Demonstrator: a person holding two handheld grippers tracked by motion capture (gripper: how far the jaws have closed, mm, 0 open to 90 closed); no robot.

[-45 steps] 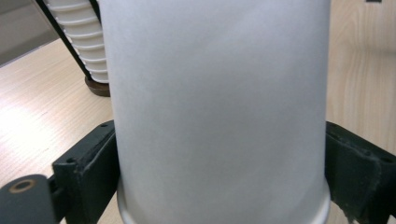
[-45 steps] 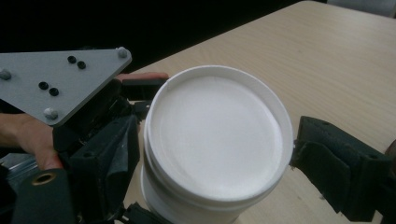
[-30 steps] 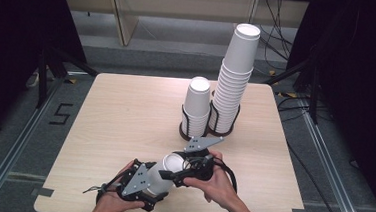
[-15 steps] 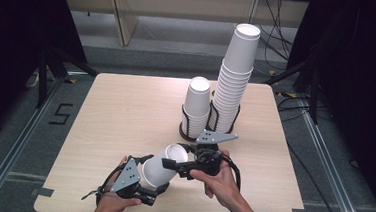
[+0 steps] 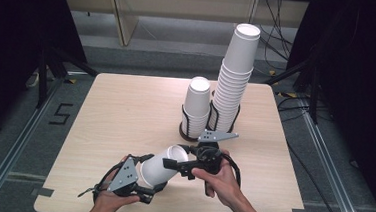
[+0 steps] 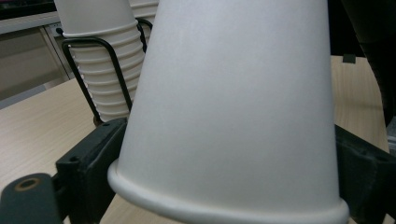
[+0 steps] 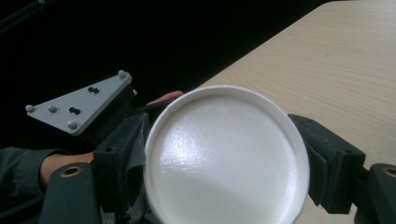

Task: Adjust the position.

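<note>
The left gripper (image 5: 146,182) has just been closing and now squeezes a smooth white paper cup (image 5: 164,165) lying sideways. The right gripper (image 5: 184,167) clamps the cup's other end. It hangs over the wooden table (image 5: 125,111), near the tall stacks (image 5: 235,84).

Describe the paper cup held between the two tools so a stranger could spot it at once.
Start at the wooden table and find the black wire rack with two upright stacks of white cups. Nearer the person, one white paper cup lies tilted on its side off the table, the only cup outside the rack.
</note>
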